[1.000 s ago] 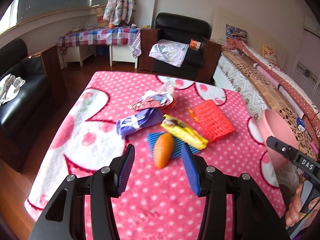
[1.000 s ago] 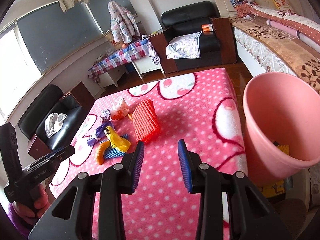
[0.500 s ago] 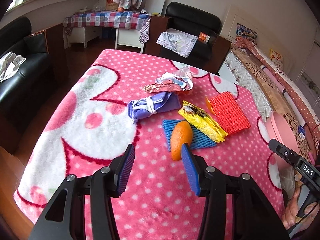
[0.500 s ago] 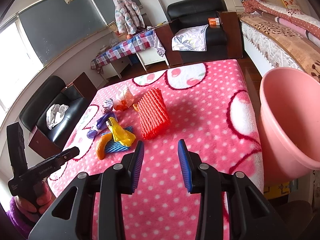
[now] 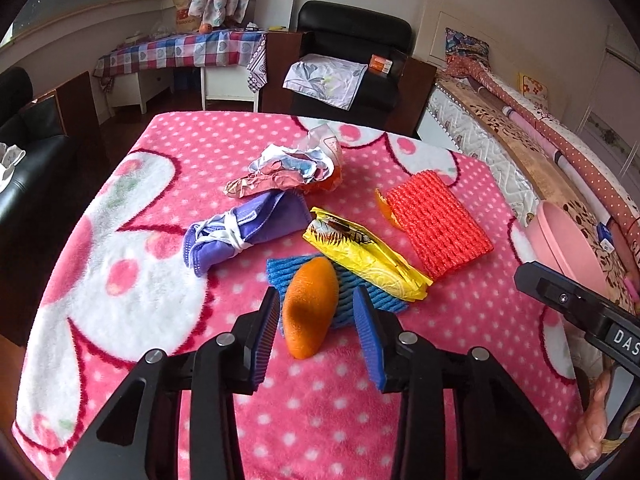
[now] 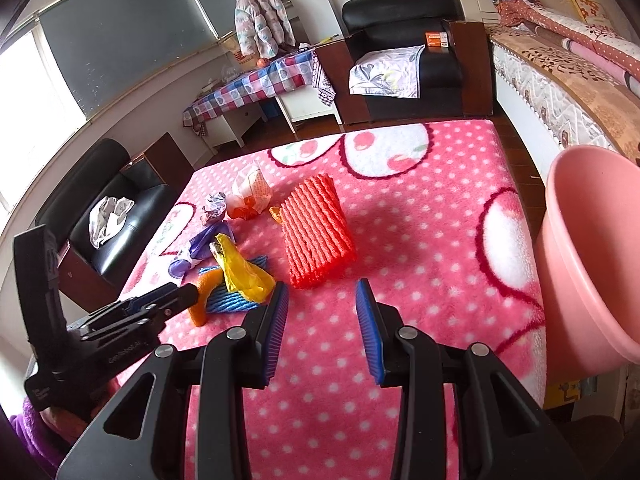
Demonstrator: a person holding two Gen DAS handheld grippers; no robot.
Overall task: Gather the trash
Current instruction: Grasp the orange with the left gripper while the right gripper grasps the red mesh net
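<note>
Peel: orange peel [image 5: 309,307] lies on the pink dotted blanket [image 5: 120,264] covering the desk, its far end resting on a blue foam net [image 5: 362,294]. A second ago it sat ahead of the left gripper [image 5: 316,328]; now it stands between the two blue pads, and the jaws are closing on it. A sliver of gap shows on each side, so the pads do not yet press. Judged: first pick of this item is under way, with the lift and the carry not yet done.

Right gripper [image 6: 322,326]: empty, jaws part-open, nothing between them, hovering over bare blanket near the red foam net [image 6: 318,230]. It has drifted forward since a second ago.

Bin: pink bucket [image 6: 588,256] stands off the desk edge on the right, well apart from the peel.

Other trash on the blanket: yellow wrapper [image 5: 364,254] overlapping the blue net; purple cloth bundle [image 5: 240,234]; crumpled paper [image 5: 286,172]; red foam net.

Hidden or unclear: the bucket's inside is cut off by the frame in both views, so its contents cannot be told. An orange scrap and a clear bag sit partly behind the crumpled paper. The underside of the peel is unseen.
</note>
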